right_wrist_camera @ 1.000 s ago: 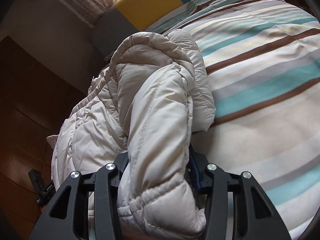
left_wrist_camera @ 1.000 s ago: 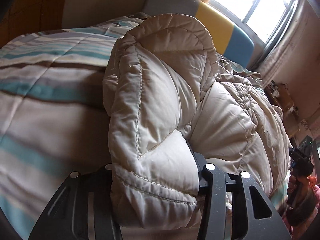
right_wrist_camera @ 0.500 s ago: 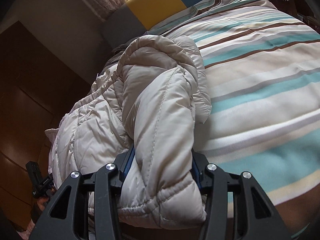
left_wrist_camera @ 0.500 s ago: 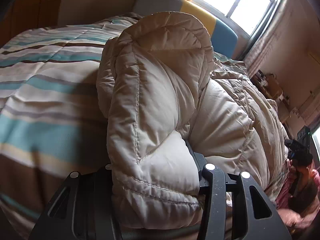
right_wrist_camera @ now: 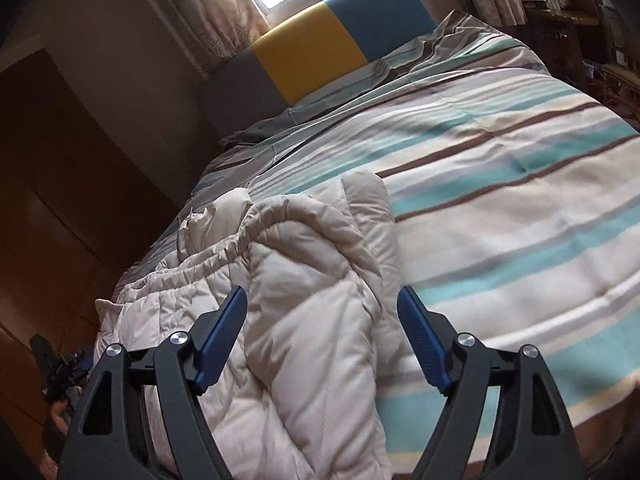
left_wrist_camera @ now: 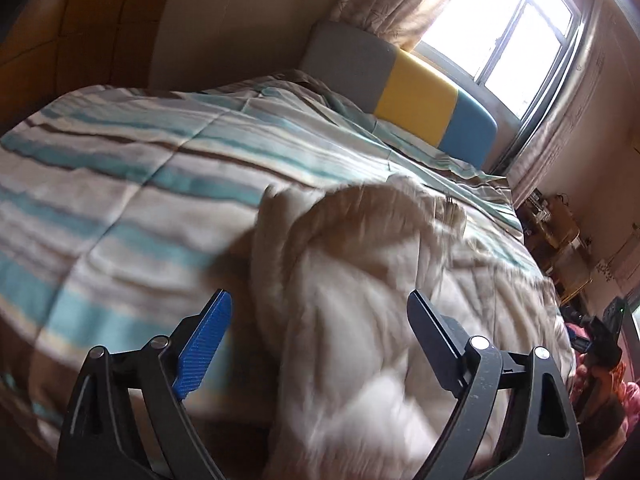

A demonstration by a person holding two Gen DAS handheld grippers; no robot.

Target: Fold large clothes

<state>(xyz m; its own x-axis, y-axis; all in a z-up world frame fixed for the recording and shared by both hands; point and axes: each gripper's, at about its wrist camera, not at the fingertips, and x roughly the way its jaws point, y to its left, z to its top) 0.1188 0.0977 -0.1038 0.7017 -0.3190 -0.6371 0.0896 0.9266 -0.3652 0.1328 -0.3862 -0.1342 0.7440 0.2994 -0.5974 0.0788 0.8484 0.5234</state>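
While both point downward over the bed point(right_wrist_camera: 500, 200), the left hand-held gripper point(left_wrist_camera: 320, 312) and right hand-held gripper point(right_wrist_camera: 322, 308) are opening wide, pads clear of the cream jacket point(right_wrist_camera: 304, 300) lying between them on the striped duvet, below a window point(left_wrist_camera: 512, 36).

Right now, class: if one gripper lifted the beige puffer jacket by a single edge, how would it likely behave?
The puffer jacket would probably droop and unfold, since its quilted panels already slump in soft folds on the striped duvet. It looks light for its bulk. The smooth shell may slip from narrow pads.
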